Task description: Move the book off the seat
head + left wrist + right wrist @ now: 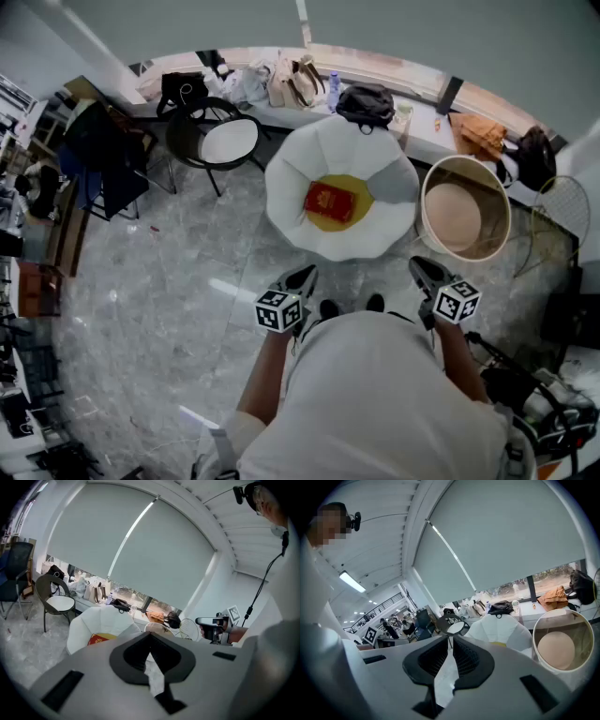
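A red book (329, 202) lies on the yellow cushion of a white petal-shaped seat (291, 178), straight ahead of me. The left gripper view shows the book (97, 639) and the seat (101, 620) beyond my jaws. My left gripper (305, 277) hangs short of the seat's near edge, shut and empty. My right gripper (420, 270) is level with it on the right, also shut with nothing between its jaws. In the right gripper view the seat (501, 627) sits past the closed jaws (451, 645). Both grippers are well apart from the book.
A round white tub-shaped seat (466, 217) stands right of the petal seat. A dark chair with a white pad (225, 141) is at the back left. Bags (366, 103) line the window ledge. A wire basket (558, 220) is at far right. The floor is grey marble.
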`<state>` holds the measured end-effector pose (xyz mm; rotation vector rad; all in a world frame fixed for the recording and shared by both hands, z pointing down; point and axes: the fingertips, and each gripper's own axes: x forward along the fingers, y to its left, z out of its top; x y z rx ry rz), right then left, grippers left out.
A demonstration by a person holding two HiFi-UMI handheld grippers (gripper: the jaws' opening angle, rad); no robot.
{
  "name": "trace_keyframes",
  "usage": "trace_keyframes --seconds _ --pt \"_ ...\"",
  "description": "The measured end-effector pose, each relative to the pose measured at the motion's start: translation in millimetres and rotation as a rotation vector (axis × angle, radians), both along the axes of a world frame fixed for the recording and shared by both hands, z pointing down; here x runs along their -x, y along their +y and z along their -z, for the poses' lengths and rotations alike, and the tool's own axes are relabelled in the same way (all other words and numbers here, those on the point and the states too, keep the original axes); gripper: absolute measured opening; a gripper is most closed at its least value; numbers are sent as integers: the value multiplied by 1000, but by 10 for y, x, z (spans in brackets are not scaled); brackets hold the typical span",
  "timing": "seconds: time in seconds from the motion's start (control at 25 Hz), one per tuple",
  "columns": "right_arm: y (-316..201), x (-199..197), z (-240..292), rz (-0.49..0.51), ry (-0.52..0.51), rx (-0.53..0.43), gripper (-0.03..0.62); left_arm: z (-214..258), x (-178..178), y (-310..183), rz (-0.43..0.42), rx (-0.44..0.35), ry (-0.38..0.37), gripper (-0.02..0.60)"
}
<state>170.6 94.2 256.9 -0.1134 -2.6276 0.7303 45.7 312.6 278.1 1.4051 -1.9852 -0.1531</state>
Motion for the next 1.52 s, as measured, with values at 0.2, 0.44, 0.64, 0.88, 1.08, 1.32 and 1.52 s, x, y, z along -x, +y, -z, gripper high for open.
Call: trace_keyframes --seconds 0.2,0.44,0.64,0.88,1.08,1.32,1.52 --pt "68 52 -20 -1 -6 -4 58 15 113 72 -4 -5 -7 2" --pt "183 117 10 -2 -11 -5 58 4 195 128 -19 -11 -7 2" --pt "222 114 10 -13 1 21 60 -8 192 134 -37 -11 -2 2" --pt "345 48 -105 -65 36 36 60 -122 155 328 -64 5 22 2" --pt "397 10 -240 -121 65 58 60 -270 202 501 -77 26 43 2" --pt "302 95 -340 -103 85 68 60 -347 292 408 -58 37 58 2" --pt "100 377 -393 -61 87 69 60 -373 401 224 -35 51 62 2"
